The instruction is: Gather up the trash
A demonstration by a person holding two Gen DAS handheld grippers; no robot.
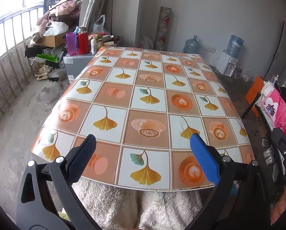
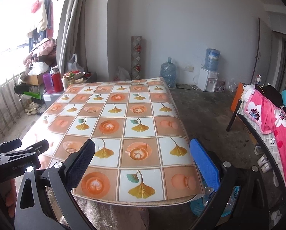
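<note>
Table under glossy vinyl cloth point(image 1: 143, 103) printed with orange latte squares and ginkgo leaves, top bare. Beyond its far left corner, grey cabinet point(image 1: 75, 63) carrying translucent purple bottle point(image 1: 71, 43), red thermos flask point(image 1: 83, 41), small white bottle point(image 1: 93, 46). 2 blue water jugs: 1 on floor point(image 2: 168, 75), 1 atop white dispenser point(image 2: 208, 79). Right: pink floral blanket point(image 2: 280, 132) draped over black-framed chair. Blue plastic basket point(image 2: 229, 201) under table's near right corner.

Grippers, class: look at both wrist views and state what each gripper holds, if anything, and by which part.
Nothing is held. The left gripper and the right gripper are both open, with only the patterned table showing between their fingers.
</note>
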